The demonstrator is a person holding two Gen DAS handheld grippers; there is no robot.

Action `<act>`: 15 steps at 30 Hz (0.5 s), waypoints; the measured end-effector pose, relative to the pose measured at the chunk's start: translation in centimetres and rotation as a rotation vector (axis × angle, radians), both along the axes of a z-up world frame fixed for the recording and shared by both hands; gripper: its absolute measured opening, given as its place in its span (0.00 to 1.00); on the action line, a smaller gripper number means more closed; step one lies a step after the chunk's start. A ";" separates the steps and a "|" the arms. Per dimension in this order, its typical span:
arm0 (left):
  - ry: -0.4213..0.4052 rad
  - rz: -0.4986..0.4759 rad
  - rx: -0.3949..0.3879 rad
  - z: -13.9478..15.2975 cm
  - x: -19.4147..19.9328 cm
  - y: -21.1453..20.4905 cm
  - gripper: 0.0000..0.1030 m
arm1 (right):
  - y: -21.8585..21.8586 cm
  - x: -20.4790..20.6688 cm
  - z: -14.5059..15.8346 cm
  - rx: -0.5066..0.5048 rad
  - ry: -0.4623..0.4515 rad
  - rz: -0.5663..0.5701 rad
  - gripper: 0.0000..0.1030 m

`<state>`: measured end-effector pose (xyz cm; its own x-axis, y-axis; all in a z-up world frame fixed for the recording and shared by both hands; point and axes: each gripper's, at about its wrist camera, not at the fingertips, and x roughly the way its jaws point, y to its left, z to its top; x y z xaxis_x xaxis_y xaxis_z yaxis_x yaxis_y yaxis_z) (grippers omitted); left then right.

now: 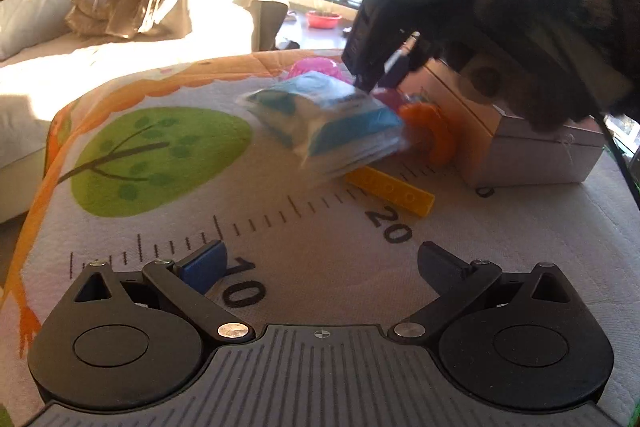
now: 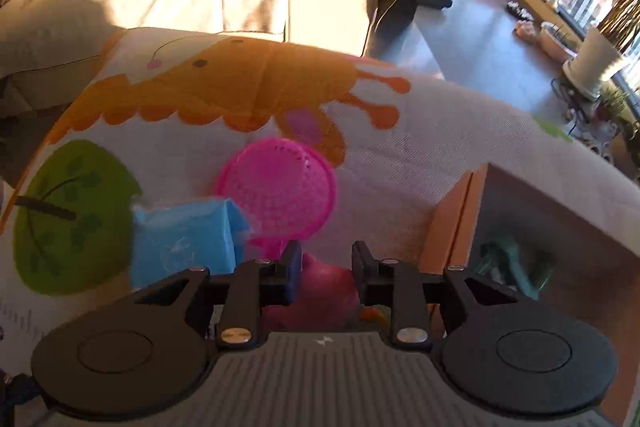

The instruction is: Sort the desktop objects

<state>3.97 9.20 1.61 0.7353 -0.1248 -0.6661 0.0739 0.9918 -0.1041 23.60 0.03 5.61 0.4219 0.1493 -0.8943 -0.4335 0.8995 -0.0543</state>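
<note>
- My right gripper (image 2: 326, 269) points steeply down with its jaws a modest way apart; a reddish-purple object (image 2: 320, 291) lies below the gap, but I see no pad pressing on it, so I read it as holding nothing.
- My left gripper (image 1: 320, 267) hovers over the printed mat (image 1: 160, 219) with jaws spread wide and nothing between them.
- Just beyond the right fingertips is the pink mesh strainer (image 2: 280, 191), and to its left the blue packet (image 2: 184, 243), partly under my left finger.
- From the left wrist view, the blue packet (image 1: 324, 123) leans on the pile, with an orange toy (image 1: 432, 135) beside it and a yellow brick (image 1: 392, 191) in front.
- The open box (image 2: 560, 211) stands just right of the pile, a teal item (image 2: 516, 267) already inside; I take it as the sorting bin.
- Risk: the pile is tight, so closing here could pinch the strainer's handle or the packet's edge along with the purple piece.
- Risk: the narrow gap may ride over a rounded object and squirt it sideways.
- Risk: the box wall is close; swinging right low could knock it.
</note>
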 end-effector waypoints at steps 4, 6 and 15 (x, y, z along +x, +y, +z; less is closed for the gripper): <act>0.013 -0.034 -0.007 0.4 -0.8 0.0 1.00 | -0.4 -4.5 0.0 0.093 0.116 0.074 0.28; 0.022 -0.067 -0.003 0.4 -1.3 -0.4 1.00 | -1.2 -6.6 0.0 0.157 0.188 0.097 0.28; 0.034 -0.114 0.039 0.3 -2.5 -2.5 1.00 | -8.6 -16.7 3.9 0.287 -0.043 0.140 0.63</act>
